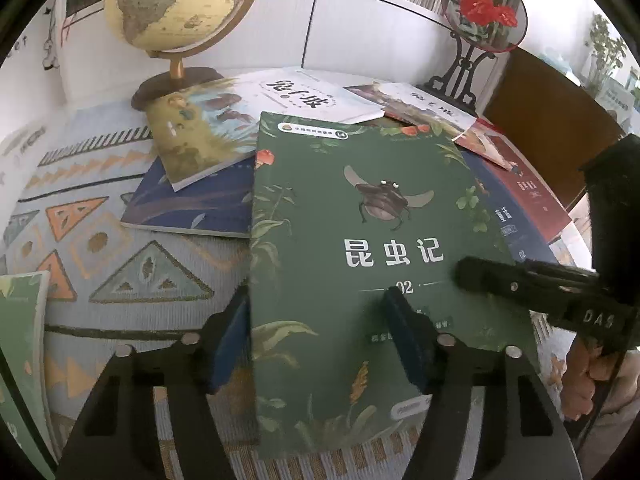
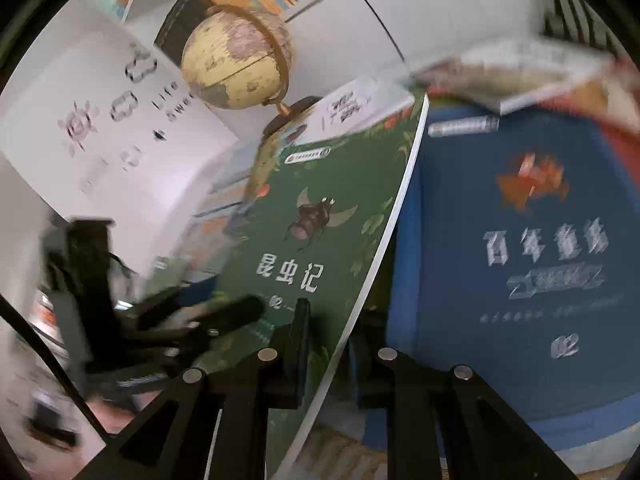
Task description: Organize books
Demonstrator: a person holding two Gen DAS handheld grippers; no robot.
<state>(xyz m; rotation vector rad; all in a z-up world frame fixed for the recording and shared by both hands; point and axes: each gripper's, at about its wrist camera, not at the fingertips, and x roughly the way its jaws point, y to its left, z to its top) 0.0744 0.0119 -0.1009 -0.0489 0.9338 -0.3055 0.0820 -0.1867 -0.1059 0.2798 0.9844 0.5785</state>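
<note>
The green insect book [image 1: 360, 248] lies on top of the scattered pile, its long axis running from the near edge of the patterned worktop [image 1: 120, 264] toward the far edge where the globe [image 1: 176, 4] stands. The left gripper [image 1: 320, 344] straddles the book's near left edge, jaws partly open; whether they press I cannot tell. The right gripper [image 2: 326, 356] has its jaws closed on the book's right-hand page edge, lifting that side off the blue book [image 2: 520, 240] beneath. Both hands sit at the near end. Roughly seven books show on the worktop, one globe, one standing fan [image 1: 484, 12].
</note>
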